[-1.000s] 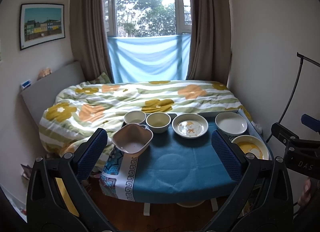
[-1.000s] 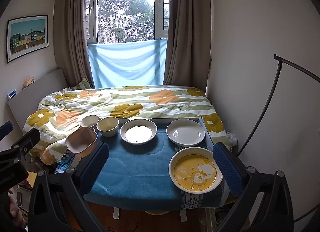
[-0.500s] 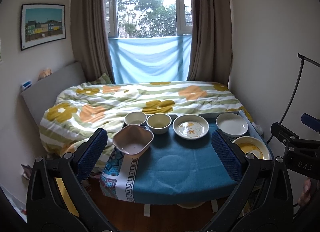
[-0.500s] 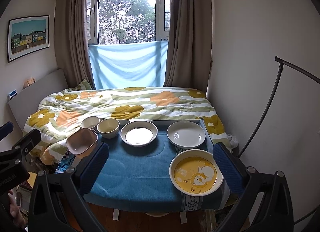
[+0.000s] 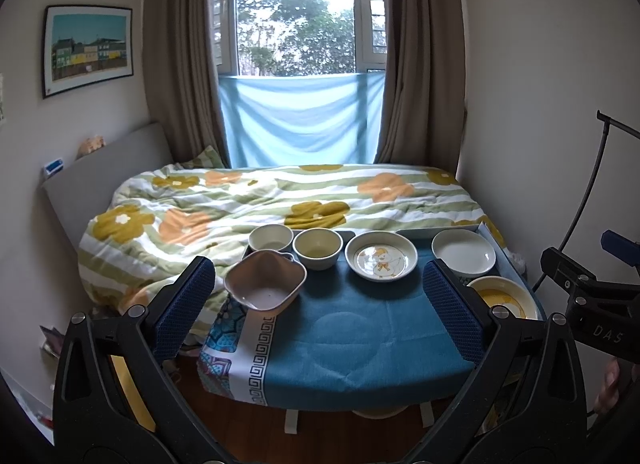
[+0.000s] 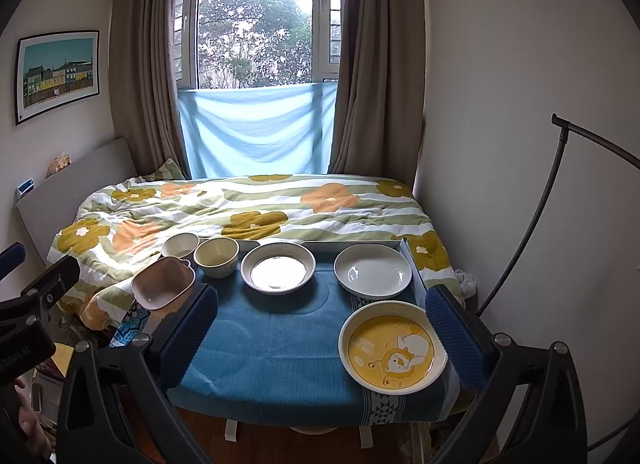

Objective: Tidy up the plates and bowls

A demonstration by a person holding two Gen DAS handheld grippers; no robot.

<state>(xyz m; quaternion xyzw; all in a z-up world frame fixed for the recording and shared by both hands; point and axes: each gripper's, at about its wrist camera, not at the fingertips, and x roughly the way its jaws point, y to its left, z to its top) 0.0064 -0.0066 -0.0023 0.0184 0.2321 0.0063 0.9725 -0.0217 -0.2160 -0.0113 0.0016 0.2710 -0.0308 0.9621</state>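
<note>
Both grippers held short of the table, holding nothing: left gripper (image 5: 318, 300) with fingers spread wide, right gripper (image 6: 320, 328) likewise wide apart. Six dishes on the blue tablecloth (image 6: 272, 344): pink square bowl (image 5: 265, 285) at left edge, two cream bowls (image 5: 318, 248), duck-print plate (image 5: 381, 255), white plate (image 6: 373, 271), yellow bear plate (image 6: 392, 347) nearest, front right.

Table (image 6: 276, 352) in front of bed (image 6: 240, 204), window (image 6: 256, 24) behind bed. Along table's far edge, L to R: small bowl (image 6: 180, 245), 2nd bowl (image 6: 216, 257) touching it, deep plate (image 6: 278, 268), flat plate (image 6: 372, 271). Lobed bowl (image 6: 163, 283) at near-L corner, before the small bowl, overhanging edge. Printed plate (image 6: 392, 347) at near-R corner, just before flat plate. Picture (image 6: 56, 74) on L wall.
</note>
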